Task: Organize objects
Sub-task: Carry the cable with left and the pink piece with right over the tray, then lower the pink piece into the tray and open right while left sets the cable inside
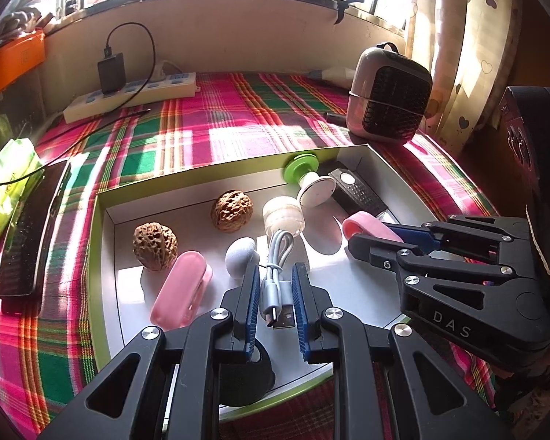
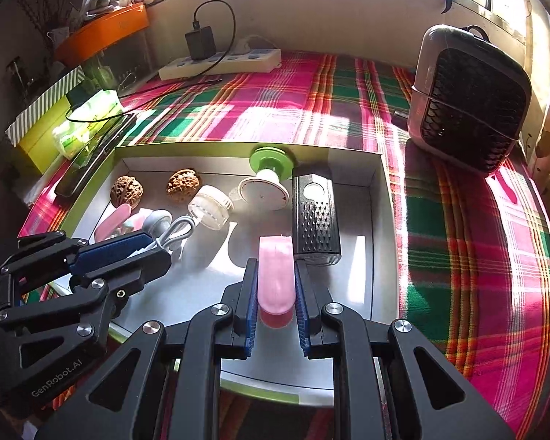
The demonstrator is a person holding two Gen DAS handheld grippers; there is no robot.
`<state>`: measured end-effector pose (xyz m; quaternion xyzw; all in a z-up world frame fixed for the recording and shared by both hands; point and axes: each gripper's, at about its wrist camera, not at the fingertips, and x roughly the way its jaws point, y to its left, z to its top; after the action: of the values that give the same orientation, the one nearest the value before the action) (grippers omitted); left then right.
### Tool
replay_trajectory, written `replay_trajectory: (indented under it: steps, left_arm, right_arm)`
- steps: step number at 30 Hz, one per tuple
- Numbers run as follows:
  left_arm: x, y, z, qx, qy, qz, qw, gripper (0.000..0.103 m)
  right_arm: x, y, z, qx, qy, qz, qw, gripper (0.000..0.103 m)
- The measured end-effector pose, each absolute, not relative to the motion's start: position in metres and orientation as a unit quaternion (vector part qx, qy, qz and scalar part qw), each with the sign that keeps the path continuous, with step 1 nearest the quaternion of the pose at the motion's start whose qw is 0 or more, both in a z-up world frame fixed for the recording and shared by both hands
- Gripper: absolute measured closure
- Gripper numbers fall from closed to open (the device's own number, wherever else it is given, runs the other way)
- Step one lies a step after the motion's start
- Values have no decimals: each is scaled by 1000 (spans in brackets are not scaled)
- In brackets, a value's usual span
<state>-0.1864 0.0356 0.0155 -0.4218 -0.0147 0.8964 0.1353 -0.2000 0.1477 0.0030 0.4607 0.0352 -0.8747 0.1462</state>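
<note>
A shallow white box with a green rim (image 1: 102, 256) (image 2: 379, 220) holds two walnuts (image 1: 155, 245) (image 1: 233, 210), a pink clip-like case (image 1: 181, 289), a white earbud-shaped piece (image 1: 240, 253), a clear cap (image 1: 283, 216), a green and white spool (image 1: 304, 176) and a black perforated device (image 2: 314, 216). My left gripper (image 1: 275, 286) is shut on a bundled grey USB cable (image 1: 277, 275) inside the box. My right gripper (image 2: 275, 286) is shut on a pink oblong case (image 2: 275, 275), also seen in the left wrist view (image 1: 370, 229).
A plaid cloth (image 1: 220, 121) covers the table. A white power strip with a black charger (image 1: 128, 91) lies at the back. A small heater (image 2: 469, 99) stands at the right. A black brush (image 1: 29, 231) and green tissue pack (image 1: 7, 183) lie to the left.
</note>
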Motion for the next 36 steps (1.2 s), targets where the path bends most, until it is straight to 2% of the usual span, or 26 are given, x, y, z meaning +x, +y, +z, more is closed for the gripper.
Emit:
replay_trajectory:
  steps: [16, 19, 23, 26, 36]
  left_arm:
    - [-191, 35, 9, -434, -13, 891, 130, 85]
    - [-191, 33, 8, -438, -17, 890, 126, 82]
    - [-190, 30, 9, -439, -19, 890, 120, 71]
    - [-187, 28, 11, -436, -21, 893, 111, 70]
    - [-161, 21, 28, -407, -20, 909, 85, 70]
  right_arm:
    - [-205, 143, 1, 465, 43, -872, 149, 84]
    - [-204, 143, 1, 465, 45, -872, 150, 79]
    - [-200, 138, 1, 465, 56, -870, 153, 68]
    - [-197, 137, 3, 463, 55, -872, 150, 63]
    - [-174, 144, 16, 442, 34, -884, 145, 62]
